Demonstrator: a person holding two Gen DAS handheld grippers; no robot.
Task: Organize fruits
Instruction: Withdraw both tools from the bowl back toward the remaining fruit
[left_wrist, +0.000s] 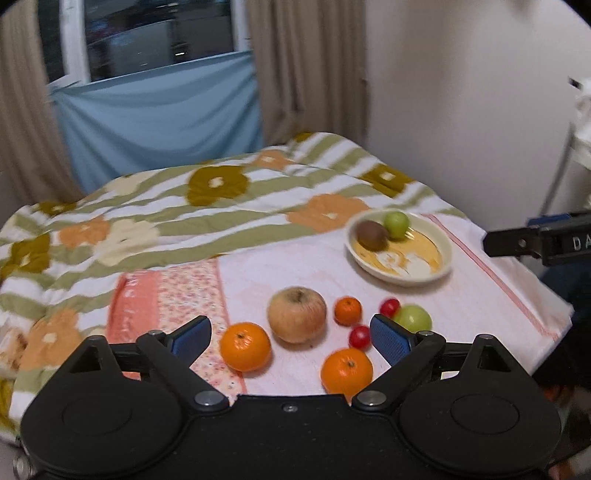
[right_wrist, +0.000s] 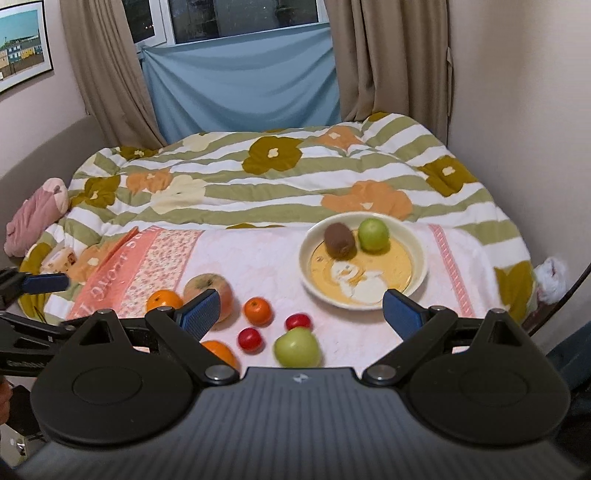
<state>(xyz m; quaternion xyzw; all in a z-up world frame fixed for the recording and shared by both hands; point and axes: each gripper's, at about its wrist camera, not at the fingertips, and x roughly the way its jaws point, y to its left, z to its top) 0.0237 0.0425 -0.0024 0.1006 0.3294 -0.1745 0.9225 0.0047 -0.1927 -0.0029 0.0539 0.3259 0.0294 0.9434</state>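
Pink towel (right_wrist: 280, 266) carries the loose fruit: apple (left_wrist: 297, 314), three oranges (left_wrist: 245, 346), two small red fruits (left_wrist: 359, 336) and a green one (right_wrist: 297, 347). Bowl (right_wrist: 419, 254) further back already has a kiwi (right_wrist: 339, 239) and a second green fruit (right_wrist: 373, 234). Your left gripper (left_wrist: 291, 336) and right gripper (right_wrist: 301, 314) both have jaws wide apart, nothing between the pads, hovering over the loose pile.

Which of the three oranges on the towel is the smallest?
The small orange just right of the big apple, farthest from the camera; the other two oranges are clearly bigger.
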